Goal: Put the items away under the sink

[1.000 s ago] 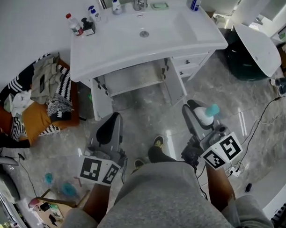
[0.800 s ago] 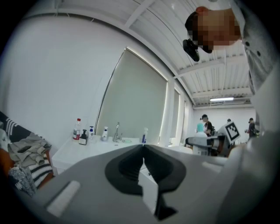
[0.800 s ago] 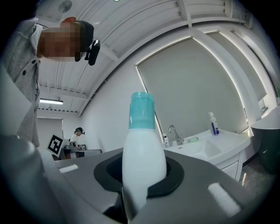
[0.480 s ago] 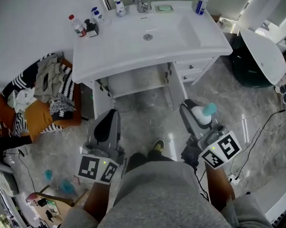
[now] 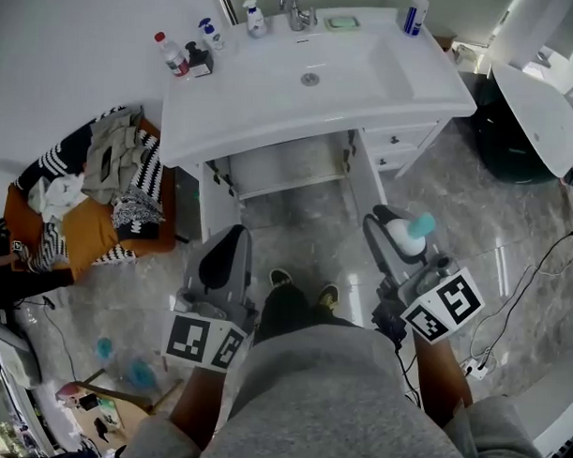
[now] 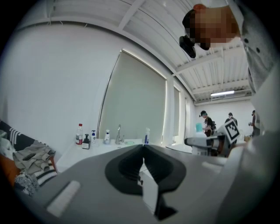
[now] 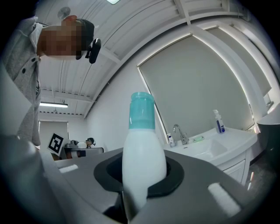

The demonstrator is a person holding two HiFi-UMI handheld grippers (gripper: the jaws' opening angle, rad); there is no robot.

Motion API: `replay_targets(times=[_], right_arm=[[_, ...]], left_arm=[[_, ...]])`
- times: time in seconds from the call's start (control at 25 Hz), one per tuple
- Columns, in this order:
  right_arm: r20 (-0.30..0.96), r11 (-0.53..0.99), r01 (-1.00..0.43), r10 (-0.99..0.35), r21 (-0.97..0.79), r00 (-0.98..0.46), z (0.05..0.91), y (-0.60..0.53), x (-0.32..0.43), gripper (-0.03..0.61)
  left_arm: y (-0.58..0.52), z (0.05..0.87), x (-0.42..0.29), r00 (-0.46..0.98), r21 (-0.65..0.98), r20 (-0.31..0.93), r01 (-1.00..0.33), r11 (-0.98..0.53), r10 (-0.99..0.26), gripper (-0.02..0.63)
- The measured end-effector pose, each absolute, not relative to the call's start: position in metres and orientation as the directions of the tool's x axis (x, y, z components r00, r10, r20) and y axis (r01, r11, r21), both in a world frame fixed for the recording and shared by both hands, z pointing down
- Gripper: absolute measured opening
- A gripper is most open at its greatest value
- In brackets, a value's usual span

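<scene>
Stepping nearer the sink (image 5: 263,96), a person brings the right gripper (image 5: 396,232), fingers clamped on a teal-capped bottle (image 5: 413,233), toward the open cupboard (image 5: 289,162) beneath; left gripper (image 5: 230,240) fingers together, empty.

Premises: a domestic-style bathroom set up inside a larger hall. Evidence in the head view: white vanity with moulded sink (image 5: 272,110), tap (image 5: 296,8) and soap dish (image 5: 342,22); toiletry bottles (image 5: 171,52) along the worktop's rear edge; open cupboard (image 5: 288,172) below the basin, drawers (image 5: 394,147) beside it; grey marble-pattern floor tiles (image 5: 296,233); heap of laundry (image 5: 110,170) on an orange basket (image 5: 80,230) against the wall. Evidence of the hall: high ribbed ceiling (image 6: 144,26) with strip light (image 6: 222,93); other people (image 6: 205,122) standing in the background; loose cables (image 5: 538,279) on the floor.
</scene>
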State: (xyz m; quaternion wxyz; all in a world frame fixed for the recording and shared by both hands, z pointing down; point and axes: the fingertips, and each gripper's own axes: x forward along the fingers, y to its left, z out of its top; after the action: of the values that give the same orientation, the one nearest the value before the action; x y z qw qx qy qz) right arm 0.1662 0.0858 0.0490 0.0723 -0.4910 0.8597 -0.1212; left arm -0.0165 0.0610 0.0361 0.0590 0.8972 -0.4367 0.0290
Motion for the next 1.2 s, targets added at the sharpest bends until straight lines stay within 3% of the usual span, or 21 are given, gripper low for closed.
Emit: replay_targets(times=[1.2], right_arm=[[0.107,0.555,-0.794,-0.799,-0.249,-0.592,0.063,-0.034,0.075,0.078]], left_arm=[[-0.045,0.066,-0.092,0.585,0.21,0.122,-0.805,-0.555,-0.802,0.012]])
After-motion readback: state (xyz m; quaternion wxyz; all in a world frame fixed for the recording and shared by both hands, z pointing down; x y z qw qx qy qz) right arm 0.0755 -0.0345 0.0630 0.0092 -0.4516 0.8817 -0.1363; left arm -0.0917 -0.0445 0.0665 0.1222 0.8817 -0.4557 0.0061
